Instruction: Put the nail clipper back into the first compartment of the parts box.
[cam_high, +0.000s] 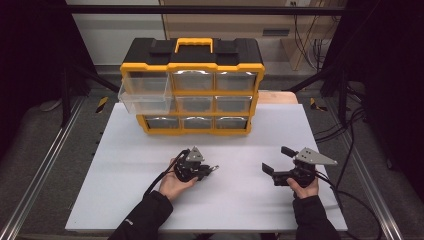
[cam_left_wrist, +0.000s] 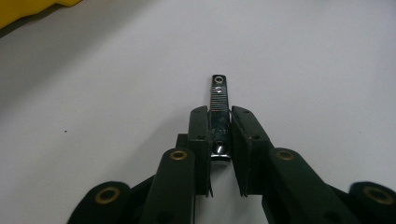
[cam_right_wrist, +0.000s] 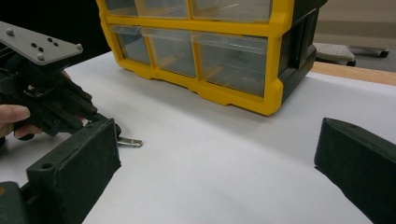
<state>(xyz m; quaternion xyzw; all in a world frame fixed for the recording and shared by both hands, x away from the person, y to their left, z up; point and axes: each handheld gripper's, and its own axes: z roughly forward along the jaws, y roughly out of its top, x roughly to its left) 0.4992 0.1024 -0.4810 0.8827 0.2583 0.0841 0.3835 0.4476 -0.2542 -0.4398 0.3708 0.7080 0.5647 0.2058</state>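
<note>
A small metal nail clipper (cam_left_wrist: 218, 95) lies on the white table (cam_high: 240, 200), and my left gripper (cam_left_wrist: 219, 116) is shut on it, its black pads (cam_left_wrist: 200, 130) pressing both sides. The clipper's far end sticks out past the fingertips. In the high view the left gripper (cam_high: 206, 170) rests low on the table at centre, pointing right, with the clipper's tip (cam_high: 215, 168) showing. My right gripper (cam_high: 275, 159) is held off to the right, open, with nothing between its jaws. The right gripper view looks past its own wide-apart jaws (cam_right_wrist: 217, 135) at the left gripper (cam_right_wrist: 100, 126) and the clipper's tip (cam_right_wrist: 130, 142).
A yellow and black drawer organizer (cam_high: 192, 85) with clear drawers stands at the back of the table. Its upper left drawer (cam_high: 145, 100) is pulled out. Bare white table lies between the organizer and the grippers. Cables (cam_high: 345, 190) trail off to the right.
</note>
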